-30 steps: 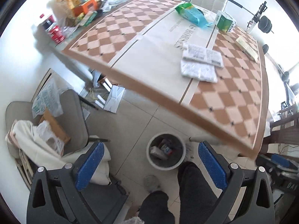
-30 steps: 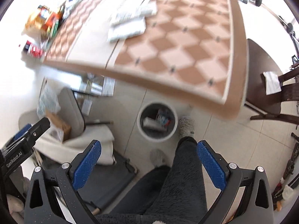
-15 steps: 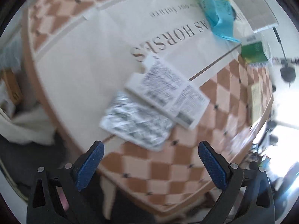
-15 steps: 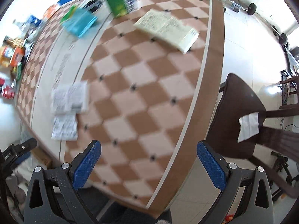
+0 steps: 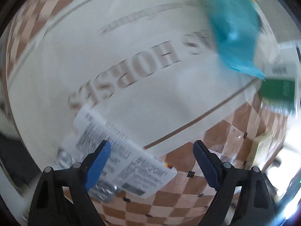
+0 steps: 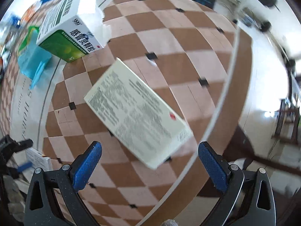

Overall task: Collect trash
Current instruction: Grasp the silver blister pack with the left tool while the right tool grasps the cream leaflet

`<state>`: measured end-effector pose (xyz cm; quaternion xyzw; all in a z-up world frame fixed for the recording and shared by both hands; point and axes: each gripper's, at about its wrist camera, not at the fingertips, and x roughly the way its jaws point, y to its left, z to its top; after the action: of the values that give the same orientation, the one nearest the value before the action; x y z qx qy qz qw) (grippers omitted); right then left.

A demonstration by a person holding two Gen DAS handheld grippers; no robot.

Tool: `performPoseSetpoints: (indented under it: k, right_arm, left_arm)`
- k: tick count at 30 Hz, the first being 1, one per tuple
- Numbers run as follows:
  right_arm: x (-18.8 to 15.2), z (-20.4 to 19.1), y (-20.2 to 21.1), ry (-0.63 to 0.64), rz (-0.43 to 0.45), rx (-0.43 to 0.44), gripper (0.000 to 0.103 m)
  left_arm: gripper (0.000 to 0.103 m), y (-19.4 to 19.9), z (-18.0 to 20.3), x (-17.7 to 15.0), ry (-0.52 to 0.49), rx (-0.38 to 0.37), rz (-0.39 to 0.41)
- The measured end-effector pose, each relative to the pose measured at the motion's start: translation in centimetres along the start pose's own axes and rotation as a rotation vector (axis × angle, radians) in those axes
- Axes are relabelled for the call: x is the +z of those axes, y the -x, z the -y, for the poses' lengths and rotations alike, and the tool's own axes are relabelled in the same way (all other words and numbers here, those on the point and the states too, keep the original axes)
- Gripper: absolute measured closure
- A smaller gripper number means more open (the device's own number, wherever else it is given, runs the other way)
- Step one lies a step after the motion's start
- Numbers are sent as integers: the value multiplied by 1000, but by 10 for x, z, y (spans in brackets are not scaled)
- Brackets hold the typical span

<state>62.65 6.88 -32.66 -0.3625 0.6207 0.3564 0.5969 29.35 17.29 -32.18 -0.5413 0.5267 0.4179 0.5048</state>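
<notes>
In the left wrist view, my left gripper point(image 5: 150, 162) is open and empty above a flattened white printed carton point(image 5: 120, 158) that lies over a silver blister pack point(image 5: 103, 192). A blue-green packet point(image 5: 235, 37) lies further off. In the right wrist view, my right gripper point(image 6: 149, 162) is open and empty just above a cream printed medicine box point(image 6: 139, 113) near the table edge. A green and white medicine box point(image 6: 69, 32) and the blue-green packet point(image 6: 32, 60) lie beyond it.
The table point(image 6: 169, 37) has a brown checkered cloth with a white centre strip point(image 5: 131, 47) printed with letters. A dark green box point(image 5: 276, 92) sits at the right in the left wrist view. A dark chair point(image 6: 240, 150) stands beside the table edge.
Both grippers rose from above the floor bin to the tabletop and moved in close. The left one now hovers over the white carton, the right one over the cream box. Both stayed open.
</notes>
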Motion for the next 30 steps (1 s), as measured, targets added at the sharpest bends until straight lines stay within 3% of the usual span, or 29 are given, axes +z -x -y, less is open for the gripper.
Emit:
performPoseSetpoints:
  k: [3, 5, 7, 8, 14, 18, 23, 27, 30]
  right_arm:
    - [19, -13, -22, 123, -43, -65, 0]
    - [25, -18, -36, 167, -72, -96, 0]
    - [28, -13, -37, 130, -59, -49, 2]
    - [28, -9, -36, 107, -56, -15, 9]
    - [1, -4, -34, 31, -59, 103, 10]
    - [-30, -2, -32, -57, -70, 191, 11]
    - [-55, 1, -31, -143, -60, 224, 13]
    - [-65, -2, -37, -150, -63, 212, 14]
    - [-63, -5, -38, -135, -58, 189, 14]
  left_arm:
    - [14, -4, 29, -3, -206, 105, 3]
    - [14, 4, 26, -8, -212, 117, 34]
    - [14, 18, 9, -16, -149, 96, 60]
    - [14, 23, -1, -21, -115, 74, 61]
    - [13, 33, -86, -65, 142, -33, -7]
    - [13, 21, -146, -98, 336, -35, -83]
    - [13, -9, -193, -113, 546, -153, -152]
    - [14, -14, -221, -105, 621, -167, -108]
    - [20, -14, -208, -86, 550, -136, -74]
